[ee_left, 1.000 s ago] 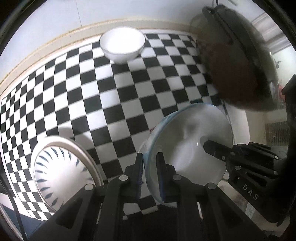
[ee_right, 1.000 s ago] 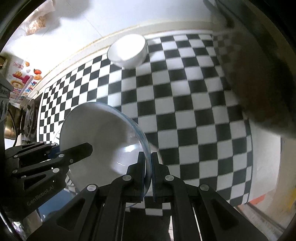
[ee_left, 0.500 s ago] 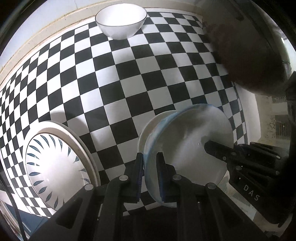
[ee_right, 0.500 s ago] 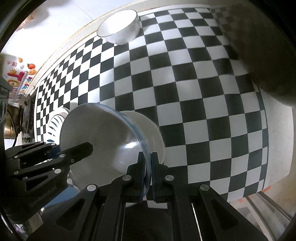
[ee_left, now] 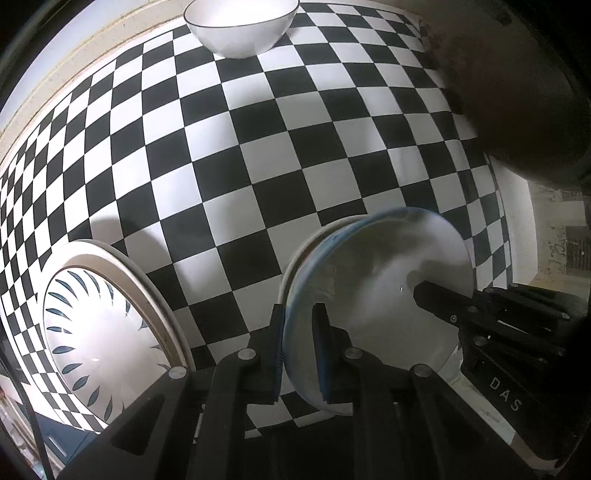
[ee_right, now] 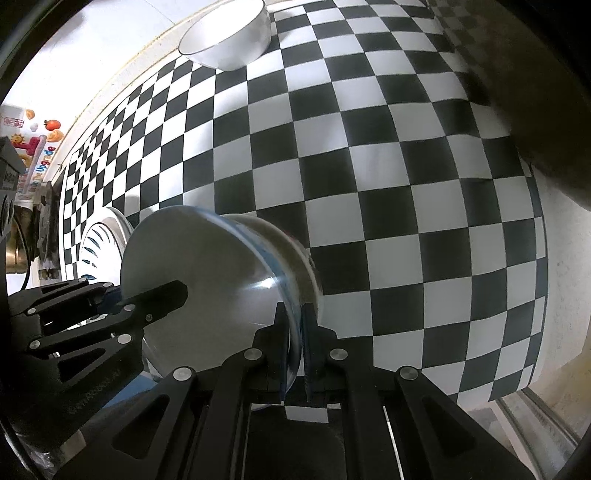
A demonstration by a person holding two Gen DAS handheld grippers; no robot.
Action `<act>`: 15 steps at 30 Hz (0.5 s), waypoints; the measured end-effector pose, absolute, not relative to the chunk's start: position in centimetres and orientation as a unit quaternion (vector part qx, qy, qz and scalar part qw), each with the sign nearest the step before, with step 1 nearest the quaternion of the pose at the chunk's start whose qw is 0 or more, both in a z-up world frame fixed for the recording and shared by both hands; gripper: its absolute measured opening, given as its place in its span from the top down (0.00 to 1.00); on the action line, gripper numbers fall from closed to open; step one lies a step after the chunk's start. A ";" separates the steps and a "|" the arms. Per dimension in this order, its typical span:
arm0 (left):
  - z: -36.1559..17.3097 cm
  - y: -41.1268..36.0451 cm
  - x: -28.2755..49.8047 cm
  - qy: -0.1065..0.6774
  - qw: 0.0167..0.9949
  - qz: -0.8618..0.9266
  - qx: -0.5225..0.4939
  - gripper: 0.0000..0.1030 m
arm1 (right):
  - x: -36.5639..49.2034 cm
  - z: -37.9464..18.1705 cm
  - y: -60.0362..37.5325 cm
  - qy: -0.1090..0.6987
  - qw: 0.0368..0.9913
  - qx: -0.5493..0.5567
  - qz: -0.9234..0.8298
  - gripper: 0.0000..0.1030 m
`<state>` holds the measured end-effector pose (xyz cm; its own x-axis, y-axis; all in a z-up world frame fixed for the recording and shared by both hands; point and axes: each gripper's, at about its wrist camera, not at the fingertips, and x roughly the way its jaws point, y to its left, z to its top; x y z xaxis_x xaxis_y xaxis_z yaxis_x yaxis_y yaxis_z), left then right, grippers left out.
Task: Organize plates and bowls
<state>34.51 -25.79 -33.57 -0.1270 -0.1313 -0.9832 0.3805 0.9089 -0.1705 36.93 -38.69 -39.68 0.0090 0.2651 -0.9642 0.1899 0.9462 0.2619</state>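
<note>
A white plate with a blue rim [ee_left: 376, 280] hangs tilted just above the checkered cloth, held by two sides. My left gripper [ee_left: 297, 332] is shut on its left rim. My right gripper [ee_right: 295, 325] is shut on the opposite rim, and its fingers [ee_left: 436, 295] show in the left wrist view. The same plate [ee_right: 207, 273] fills the lower left of the right wrist view, with the left gripper's fingers [ee_right: 162, 295] on it. Right beneath it sits a white dish [ee_left: 295, 254], mostly hidden, edge [ee_right: 295, 251] showing. A white bowl [ee_left: 240, 26] stands far back.
A large plate with a blue leaf pattern [ee_left: 99, 332] lies at the left of the held plate. A dark pan [ee_left: 517, 92] looms at the upper right. The checkered cloth [ee_right: 369, 184] ends at a pale table edge [ee_right: 554, 295] on the right.
Both grippers have come down toward the cloth with the blue-rimmed plate. The white dish beneath it has come into view, and the bowl has slid to the top of the frames.
</note>
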 end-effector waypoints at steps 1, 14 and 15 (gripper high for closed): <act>-33.6 -25.8 34.6 0.723 0.657 -0.194 0.089 0.88 | 37.0 -39.8 -38.7 0.704 0.690 0.164 0.028 0.93; -33.9 -25.6 34.9 0.728 0.655 -0.185 0.083 0.88 | 37.4 -40.4 -38.8 0.713 0.678 0.175 0.030 0.90; -33.8 -25.5 34.9 0.729 0.654 -0.184 0.081 0.88 | 37.3 -40.4 -38.9 0.713 0.677 0.178 0.030 0.90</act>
